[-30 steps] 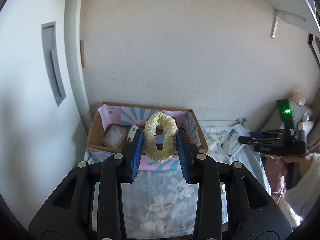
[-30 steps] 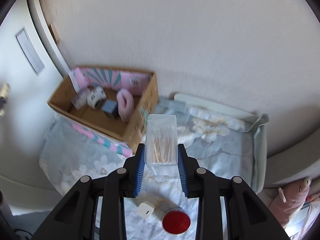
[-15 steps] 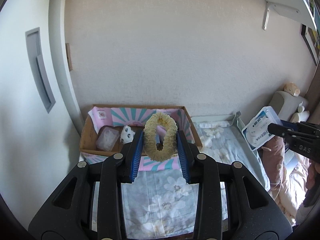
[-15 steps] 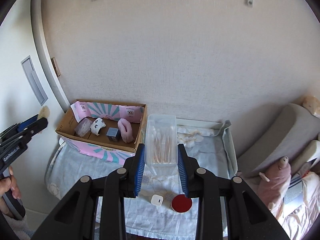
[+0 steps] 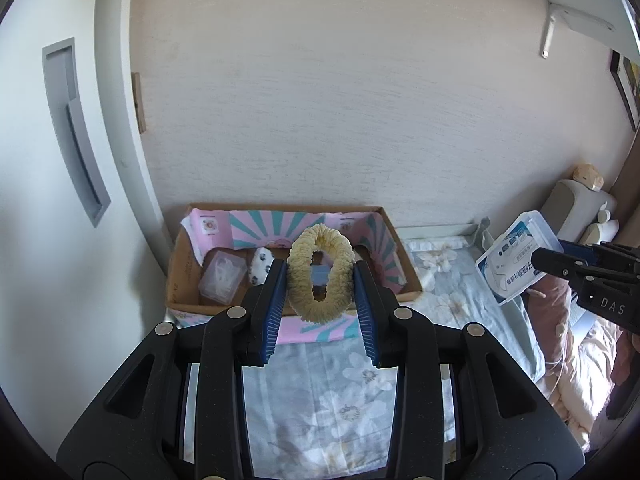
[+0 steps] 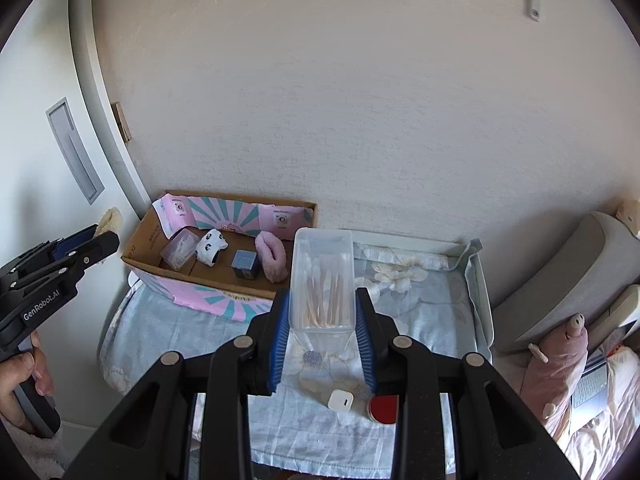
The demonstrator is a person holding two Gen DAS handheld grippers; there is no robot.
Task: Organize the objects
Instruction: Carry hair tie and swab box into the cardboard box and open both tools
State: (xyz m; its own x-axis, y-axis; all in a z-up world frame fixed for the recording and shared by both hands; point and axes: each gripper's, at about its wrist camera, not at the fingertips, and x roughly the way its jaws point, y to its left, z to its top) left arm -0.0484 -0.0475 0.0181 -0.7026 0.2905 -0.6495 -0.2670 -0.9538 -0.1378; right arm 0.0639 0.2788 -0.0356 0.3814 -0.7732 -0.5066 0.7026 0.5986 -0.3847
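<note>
Table [image 6: 448,320] in floral cloth, against wall [image 6: 360,100]

You have two scrunchies in sight: a cream scrunchie [image 5: 321,278] and a pink scrunchie [image 6: 272,255]. You can count one cardboard box [image 6: 208,285] at the far left corner of the floral-covered table [image 6: 424,312]. Inside it you see four items: that pink one, one small clear case [image 6: 179,249], one panda-print roll [image 6: 211,246] and one blue cube [image 6: 245,264]. You have one clear box of cotton swabs [image 6: 322,280]. Near the table's front edge you can count one white charger [image 6: 341,400] and one red-lidded tin [image 6: 383,409]. One pink plush toy [image 6: 554,364] lies right of the table.
</note>
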